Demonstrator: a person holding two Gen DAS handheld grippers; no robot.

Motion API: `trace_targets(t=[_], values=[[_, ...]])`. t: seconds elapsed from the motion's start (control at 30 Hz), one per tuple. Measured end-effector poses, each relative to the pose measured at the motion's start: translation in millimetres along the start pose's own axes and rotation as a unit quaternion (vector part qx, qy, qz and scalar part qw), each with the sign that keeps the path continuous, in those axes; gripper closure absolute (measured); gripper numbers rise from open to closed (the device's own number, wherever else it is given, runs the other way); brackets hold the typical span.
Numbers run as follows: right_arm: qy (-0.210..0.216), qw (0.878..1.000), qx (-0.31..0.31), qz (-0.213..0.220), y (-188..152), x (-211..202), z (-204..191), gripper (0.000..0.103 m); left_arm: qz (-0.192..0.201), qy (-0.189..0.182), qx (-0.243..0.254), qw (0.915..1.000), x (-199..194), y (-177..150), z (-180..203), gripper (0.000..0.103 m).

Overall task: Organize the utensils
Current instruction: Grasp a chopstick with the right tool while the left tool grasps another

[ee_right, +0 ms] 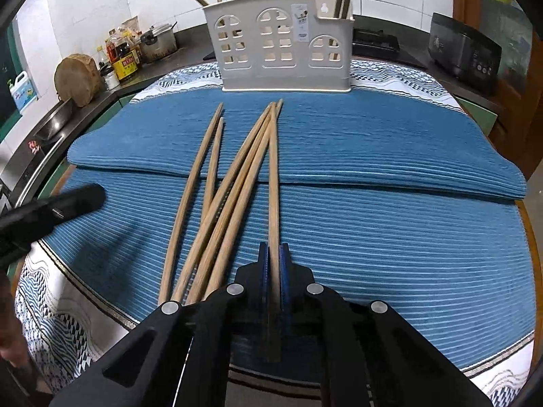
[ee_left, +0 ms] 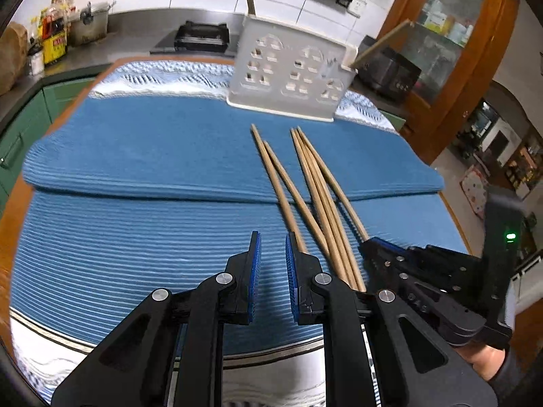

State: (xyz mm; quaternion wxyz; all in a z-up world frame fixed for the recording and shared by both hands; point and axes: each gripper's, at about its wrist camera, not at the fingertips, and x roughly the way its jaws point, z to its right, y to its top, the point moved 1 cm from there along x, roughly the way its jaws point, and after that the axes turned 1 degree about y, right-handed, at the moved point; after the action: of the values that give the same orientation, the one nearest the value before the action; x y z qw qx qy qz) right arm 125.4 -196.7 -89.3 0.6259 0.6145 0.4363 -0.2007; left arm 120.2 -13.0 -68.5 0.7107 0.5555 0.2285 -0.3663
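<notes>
Several wooden chopsticks point(ee_left: 319, 186) lie fanned on a blue ribbed mat point(ee_left: 152, 156), also in the right wrist view point(ee_right: 217, 200). My right gripper point(ee_right: 274, 254) is shut on one chopstick point(ee_right: 273, 176), the rightmost of the pile, near its thick end; it shows in the left wrist view point(ee_left: 370, 244) at the right. My left gripper point(ee_left: 273, 251) is open and empty, just left of the chopsticks' near ends. A white utensil holder point(ee_right: 281, 47) with window-shaped holes stands at the mat's far edge, with a few chopsticks upright in it; it also shows in the left wrist view point(ee_left: 288, 74).
The mat lies on a round table with a patterned cloth point(ee_right: 51, 308). Behind it is a kitchen counter with bottles point(ee_right: 124, 57), a pot, a chopping block point(ee_right: 78, 79), a stove point(ee_left: 202, 35) and a black cooker point(ee_right: 463, 51). A wooden cabinet point(ee_left: 451, 34) stands at right.
</notes>
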Motion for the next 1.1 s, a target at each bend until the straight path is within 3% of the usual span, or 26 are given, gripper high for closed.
trace_targets(t=[0.53, 1.1], values=[[0.039, 0.997, 0.008, 0.070, 3.5, -59.3, 21.6, 0.096, -0.041, 0.030, -0.007, 0.9987, 49.6, -6.9, 32.0, 0.088], [0.056, 0.994, 0.022, 0.088, 0.0, -71.9, 35.6, 0.096, -0.047, 0.094, 0.012, 0.9944, 60.9, -7.7, 48.4, 0.091]])
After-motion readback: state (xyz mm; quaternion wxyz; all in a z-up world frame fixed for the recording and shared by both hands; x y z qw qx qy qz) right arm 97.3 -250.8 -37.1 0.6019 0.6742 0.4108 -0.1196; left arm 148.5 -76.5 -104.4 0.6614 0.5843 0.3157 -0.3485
